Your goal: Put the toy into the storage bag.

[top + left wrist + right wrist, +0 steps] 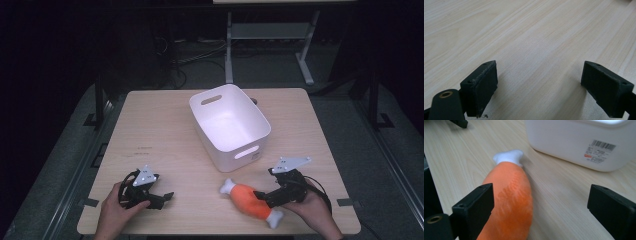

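Observation:
An orange plush drumstick (pixel 247 200) with white ends lies on the wooden table (pixel 165 135) near its front edge, just in front of the white bin (pixel 240 150). My right gripper (pixel 260 196) is at the toy's right side, held by a hand. In the right gripper view its jaws stand wide apart, so the right gripper (pixel 541 205) is open. The drumstick (pixel 511 195) lies between the jaws against the left one, and the other jaw is well clear of it. My left gripper (pixel 165 198) rests at the front left, and the left gripper (pixel 539 85) is open over bare wood.
The white bin (pixel 574 142) with handle cut-outs and a barcode label stands at the table's middle, its inside bare. Beyond the table are a dark floor, cables and a metal stand (pixel 229 45).

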